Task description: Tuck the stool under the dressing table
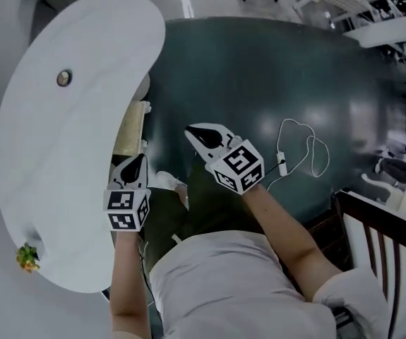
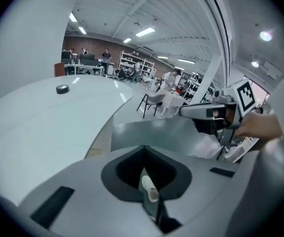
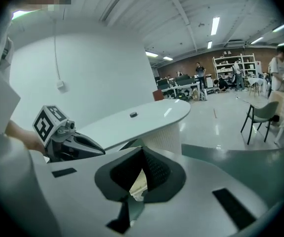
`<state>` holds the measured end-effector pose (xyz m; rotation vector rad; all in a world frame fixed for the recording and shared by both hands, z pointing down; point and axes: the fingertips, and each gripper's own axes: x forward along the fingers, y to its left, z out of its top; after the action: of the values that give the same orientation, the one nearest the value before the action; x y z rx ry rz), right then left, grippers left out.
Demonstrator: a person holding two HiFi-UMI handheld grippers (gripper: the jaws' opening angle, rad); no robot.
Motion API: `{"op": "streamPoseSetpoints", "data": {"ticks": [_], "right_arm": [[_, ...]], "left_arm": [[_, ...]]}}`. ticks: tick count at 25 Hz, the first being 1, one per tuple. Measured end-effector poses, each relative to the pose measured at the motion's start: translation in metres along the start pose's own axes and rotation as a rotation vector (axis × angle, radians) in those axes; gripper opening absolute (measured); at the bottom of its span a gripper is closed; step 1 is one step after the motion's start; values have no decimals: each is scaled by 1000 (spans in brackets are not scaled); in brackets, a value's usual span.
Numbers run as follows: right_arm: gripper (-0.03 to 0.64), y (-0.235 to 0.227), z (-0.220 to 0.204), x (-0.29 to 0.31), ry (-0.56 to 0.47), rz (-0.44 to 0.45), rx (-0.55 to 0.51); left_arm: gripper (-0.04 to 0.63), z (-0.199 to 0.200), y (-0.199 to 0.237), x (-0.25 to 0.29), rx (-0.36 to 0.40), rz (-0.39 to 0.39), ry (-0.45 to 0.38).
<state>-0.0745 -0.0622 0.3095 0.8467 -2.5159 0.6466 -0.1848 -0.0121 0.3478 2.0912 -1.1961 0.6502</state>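
Note:
The white kidney-shaped dressing table (image 1: 61, 161) fills the left of the head view. The stool's beige seat (image 1: 129, 128) shows as a narrow strip at the table's right edge, mostly hidden under the top. My left gripper (image 1: 135, 165) hangs shut and empty just right of the table edge, above the stool. To its right, over the dark green floor, my right gripper (image 1: 193, 132) is shut and empty too. In the left gripper view the jaws (image 2: 144, 148) meet, with the table (image 2: 48, 117) ahead. The right gripper view shows shut jaws (image 3: 142, 152) and the table (image 3: 132, 118).
A white cable with an adapter (image 1: 296, 151) lies on the dark green floor (image 1: 259, 83). A dark-framed chair (image 1: 372, 235) stands at the lower right. On the table are a small round knob (image 1: 63, 78) and a small plant (image 1: 27, 258). A ribbed white base (image 3: 165, 136) stands under the table.

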Motion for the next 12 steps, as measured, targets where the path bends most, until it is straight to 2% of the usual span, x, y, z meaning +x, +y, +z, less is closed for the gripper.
{"op": "streamPoseSetpoints", "data": {"ticks": [5, 9, 12], "right_arm": [[9, 23, 49, -39, -52, 7, -27], [9, 49, 79, -60, -90, 26, -51], [9, 70, 98, -71, -115, 31, -93]], "left_arm": [[3, 53, -16, -48, 48, 43, -140], [3, 86, -23, -85, 18, 48, -239], [3, 106, -26, -115, 36, 63, -310]]}}
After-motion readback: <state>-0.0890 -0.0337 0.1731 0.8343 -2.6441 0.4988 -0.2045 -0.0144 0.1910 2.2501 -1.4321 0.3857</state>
